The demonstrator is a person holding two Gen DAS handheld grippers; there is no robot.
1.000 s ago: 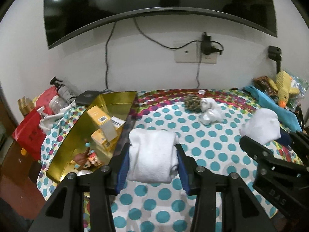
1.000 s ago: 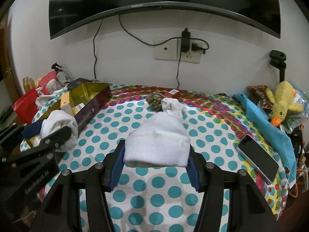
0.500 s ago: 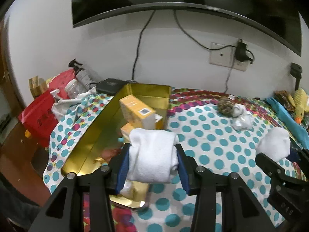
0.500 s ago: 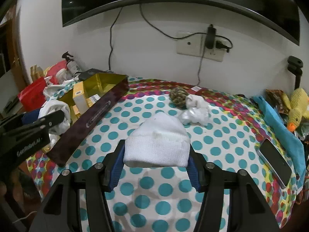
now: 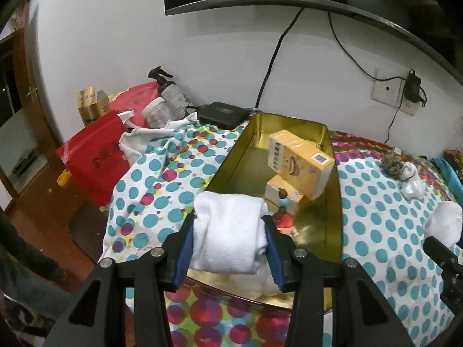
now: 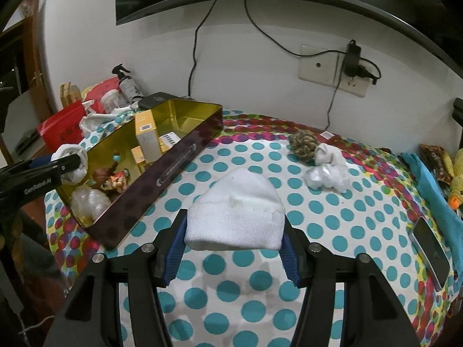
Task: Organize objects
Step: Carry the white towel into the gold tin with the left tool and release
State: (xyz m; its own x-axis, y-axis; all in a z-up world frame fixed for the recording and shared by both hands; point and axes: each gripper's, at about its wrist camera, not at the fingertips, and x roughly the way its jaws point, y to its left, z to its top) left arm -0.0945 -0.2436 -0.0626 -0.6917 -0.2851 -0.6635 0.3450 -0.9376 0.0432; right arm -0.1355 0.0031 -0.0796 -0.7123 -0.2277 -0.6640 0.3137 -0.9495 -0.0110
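Your left hand-held gripper [image 5: 228,250] is closed partway on a rolled white sock [image 5: 230,231]; both blue pads press its sides and the soft roll bulges above and below them. The roll hangs over the near end of the gold tin box [image 5: 332,231]. In the right wrist view the same gripper [image 6: 62,167] shows at the tin's near left corner with the sock [image 6: 73,163] in its grip.

Your right hand-held gripper [image 6: 233,253] is closed to a moderate width on a second white sock bundle [image 6: 235,217]. This one is ribbed knit with a domed top and a thick folded cuff, and the pads grip the cuff at each side. It is held above the polka-dot cloth [image 6: 332,217], to the right of the tin.

The tin [image 6: 173,167] is long and rectangular, with a shiny gold interior and dark patterned outer walls. Inside it stand yellow cartons [image 5: 301,163], with a small figurine [image 6: 111,179] and a crumpled clear wrapper [image 6: 88,201] nearer the front.

On the cloth beyond the right gripper lie a braided rope ball [image 6: 302,143] and crumpled white pieces [image 6: 328,170], touching one another. A phone [image 6: 429,248] lies at the right edge, beside a blue cloth [image 6: 434,193]. Behind the tin sit a black device [image 5: 222,115], a spray bottle [image 5: 170,94], a clear jar [image 5: 157,112] and a red bag [image 5: 94,159].
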